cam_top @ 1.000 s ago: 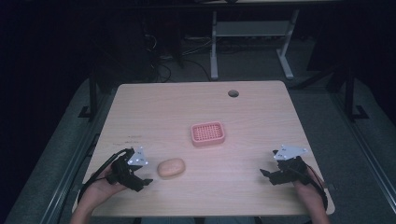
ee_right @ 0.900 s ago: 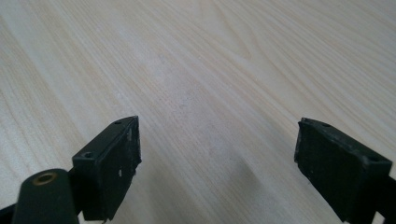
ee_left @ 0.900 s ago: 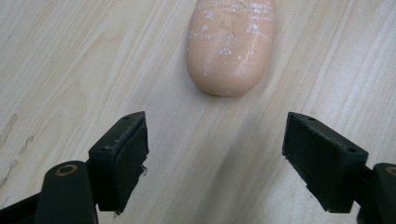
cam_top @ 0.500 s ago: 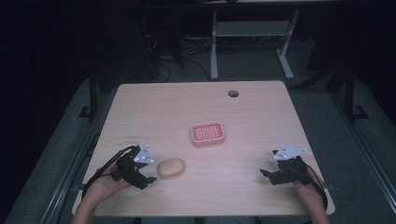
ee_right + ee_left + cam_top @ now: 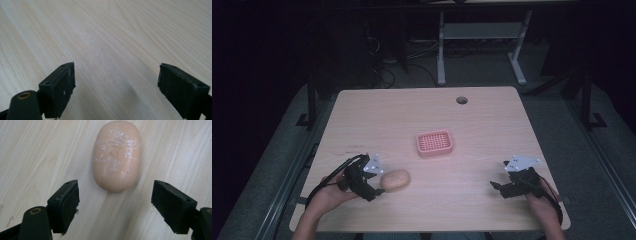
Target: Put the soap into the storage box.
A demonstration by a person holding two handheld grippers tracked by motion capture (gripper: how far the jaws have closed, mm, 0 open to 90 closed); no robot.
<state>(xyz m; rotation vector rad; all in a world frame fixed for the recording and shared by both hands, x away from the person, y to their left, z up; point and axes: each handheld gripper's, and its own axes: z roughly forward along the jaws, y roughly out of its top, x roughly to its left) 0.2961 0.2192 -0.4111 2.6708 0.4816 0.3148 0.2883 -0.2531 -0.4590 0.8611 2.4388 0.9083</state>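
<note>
Left gripper [image 5: 113,202], jaws spread, faces unmarked peach soap [image 5: 116,155].

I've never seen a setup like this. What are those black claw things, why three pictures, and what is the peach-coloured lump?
A person sits at a wooden table holding a hand-operated two-jaw gripper in each hand. One camera looks down from above; one rides on each gripper, looking along its jaws. The left gripper is open, pointed at a peach-coloured oval bar, probably soap, lying on the table just beyond its jaws, untouched. The right gripper is open over bare wood. A pink slotted dish sits mid-table. Nothing is held.
</note>
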